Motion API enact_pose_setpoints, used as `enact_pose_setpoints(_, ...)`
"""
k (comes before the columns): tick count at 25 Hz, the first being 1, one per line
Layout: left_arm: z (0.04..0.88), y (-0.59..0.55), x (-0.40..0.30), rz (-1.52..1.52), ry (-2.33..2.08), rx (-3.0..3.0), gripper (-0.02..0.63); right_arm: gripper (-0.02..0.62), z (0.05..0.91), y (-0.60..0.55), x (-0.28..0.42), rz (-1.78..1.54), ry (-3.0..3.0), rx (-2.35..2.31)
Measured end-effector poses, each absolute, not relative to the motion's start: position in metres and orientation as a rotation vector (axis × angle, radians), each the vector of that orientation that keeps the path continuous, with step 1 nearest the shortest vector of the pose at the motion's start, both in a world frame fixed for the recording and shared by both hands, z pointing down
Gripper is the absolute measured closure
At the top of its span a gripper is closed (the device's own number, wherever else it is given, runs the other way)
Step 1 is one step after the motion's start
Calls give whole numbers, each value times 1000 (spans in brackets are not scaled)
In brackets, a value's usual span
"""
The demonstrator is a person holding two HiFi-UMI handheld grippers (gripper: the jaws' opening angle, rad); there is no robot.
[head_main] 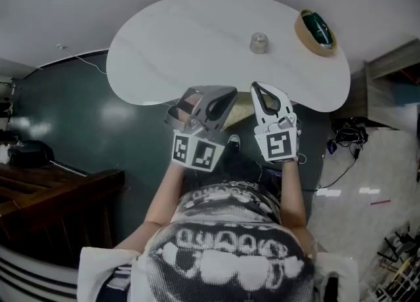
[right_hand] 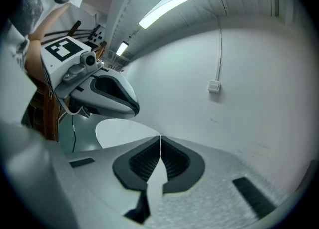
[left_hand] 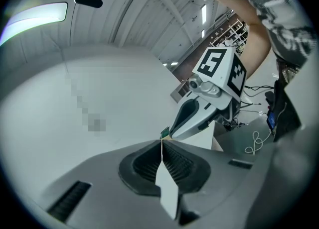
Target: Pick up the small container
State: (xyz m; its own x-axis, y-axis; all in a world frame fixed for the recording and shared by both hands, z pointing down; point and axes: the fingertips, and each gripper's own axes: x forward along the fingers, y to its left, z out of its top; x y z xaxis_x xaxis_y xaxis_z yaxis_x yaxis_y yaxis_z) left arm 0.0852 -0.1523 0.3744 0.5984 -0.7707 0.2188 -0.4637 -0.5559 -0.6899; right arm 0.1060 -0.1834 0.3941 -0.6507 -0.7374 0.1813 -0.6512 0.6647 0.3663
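- The person's patterned shirt [head_main: 230,255] fills the bottom of the head view, nearest the camera. Both forearms reach forward from it.
- The left tool [head_main: 222,96] is grey. Its jaws are clenched together, with nothing between them.
- The right tool [head_main: 260,90] is white. Its jaws are likewise clenched, pad against pad, with nothing between them.
- Both tools are held side by side in the air at the near edge of the tabletop [head_main: 184,44], tips pointing toward it. Neither touches the tabletop.
- The tabletop is white with a rounded outline and stands over a dark green floor [head_main: 79,117].
- The small container [head_main: 259,43] is clear and stands upright on the tabletop, beyond the right tool's tip and well apart from both tools.
- A tape roll [head_main: 315,30] lies flat near the tabletop's far right edge, to the right of the small container and apart from it.
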Motion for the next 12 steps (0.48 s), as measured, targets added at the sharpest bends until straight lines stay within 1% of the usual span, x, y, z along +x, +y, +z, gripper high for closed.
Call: enact_pose_setpoints(12, 377, -158, 91, -720, 932, -2240, 600, 588, 412, -205, 118, -338, -2547, 1118)
